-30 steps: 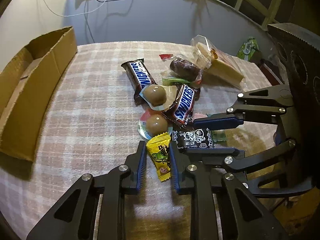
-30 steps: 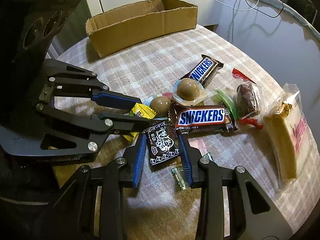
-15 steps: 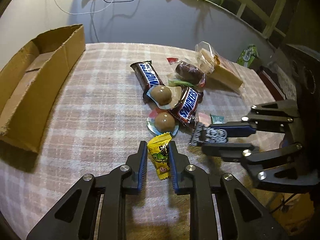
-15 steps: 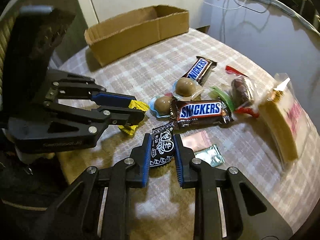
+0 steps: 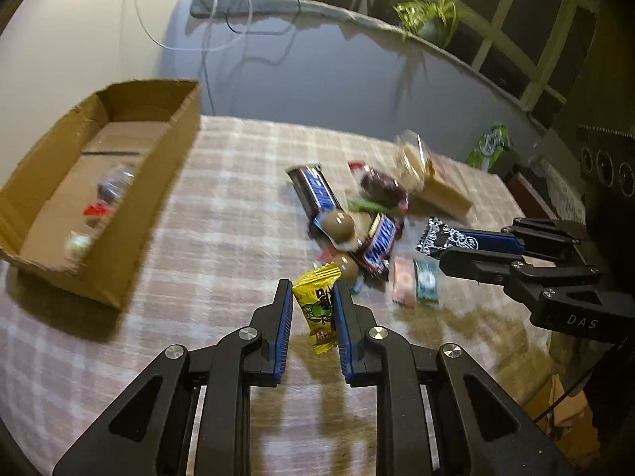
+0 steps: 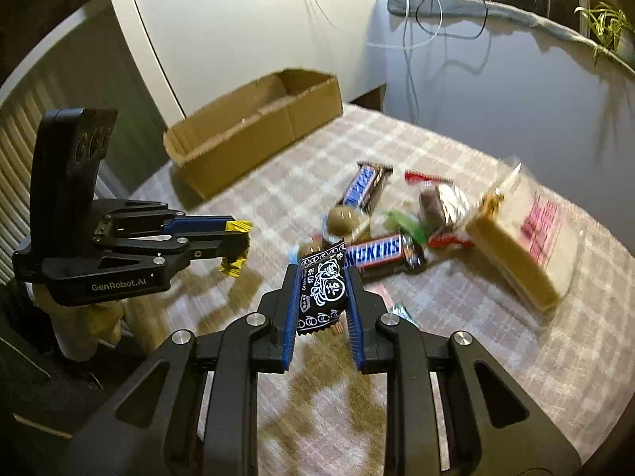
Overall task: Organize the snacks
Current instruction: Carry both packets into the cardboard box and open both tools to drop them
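My left gripper (image 5: 312, 297) is shut on a yellow candy packet (image 5: 317, 305) and holds it above the table; it also shows in the right wrist view (image 6: 238, 246). My right gripper (image 6: 321, 277) is shut on a black-and-white candy packet (image 6: 323, 293), also lifted; it shows in the left wrist view (image 5: 440, 238). The cardboard box (image 5: 107, 190) stands at the left with a few small snacks inside. The remaining snacks lie in a pile: two Snickers bars (image 6: 377, 254), two chocolate balls (image 5: 337, 222), a dark wrapped sweet (image 5: 383, 190) and a bagged cake (image 6: 516, 246).
A checked cloth (image 5: 222, 218) covers the round table. Two flat small packets, pink and green (image 5: 416, 281), lie beside the pile. A wall with hanging cables (image 5: 214, 20) and a ledge with a plant (image 5: 428, 16) stand behind the table.
Both grippers have lifted off the table with their packets. The views have risen and tilted, so the box's inside now shows.
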Demonstrator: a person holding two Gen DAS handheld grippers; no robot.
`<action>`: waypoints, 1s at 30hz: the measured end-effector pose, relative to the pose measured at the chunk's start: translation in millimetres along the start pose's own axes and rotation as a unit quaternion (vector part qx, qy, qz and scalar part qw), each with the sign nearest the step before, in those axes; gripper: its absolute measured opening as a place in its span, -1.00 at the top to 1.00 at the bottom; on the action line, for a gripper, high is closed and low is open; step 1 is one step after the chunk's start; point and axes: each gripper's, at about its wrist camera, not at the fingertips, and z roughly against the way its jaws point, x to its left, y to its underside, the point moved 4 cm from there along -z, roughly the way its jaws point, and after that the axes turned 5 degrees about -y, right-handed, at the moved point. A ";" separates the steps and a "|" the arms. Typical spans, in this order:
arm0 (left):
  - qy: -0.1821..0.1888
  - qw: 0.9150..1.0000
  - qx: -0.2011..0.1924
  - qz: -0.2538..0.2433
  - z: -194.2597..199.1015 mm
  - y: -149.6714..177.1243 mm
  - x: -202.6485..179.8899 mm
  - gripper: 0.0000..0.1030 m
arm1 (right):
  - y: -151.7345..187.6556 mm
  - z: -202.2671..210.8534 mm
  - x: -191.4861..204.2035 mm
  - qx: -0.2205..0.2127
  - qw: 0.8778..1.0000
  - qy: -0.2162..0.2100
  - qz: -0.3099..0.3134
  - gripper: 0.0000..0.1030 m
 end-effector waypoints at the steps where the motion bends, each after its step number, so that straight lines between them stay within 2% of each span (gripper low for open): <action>1: -0.002 1.000 -0.005 0.003 3.3 -2.1 3.6 0.63 | -4.3 1.2 1.7 -0.006 1.000 -0.002 0.000 0.57; 12: -0.037 0.997 -0.055 0.040 37.3 -25.3 61.3 0.64 | -59.6 -14.5 30.6 -0.043 0.999 -0.021 0.017 0.57; 21: -0.069 0.993 -0.080 0.061 49.4 -38.5 108.0 0.64 | -105.9 -45.4 45.2 -0.053 0.998 -0.035 0.027 0.57; 30: -0.098 0.988 -0.087 0.081 47.4 -48.4 146.5 0.64 | -143.6 -82.7 60.5 -0.043 0.998 -0.032 0.037 0.56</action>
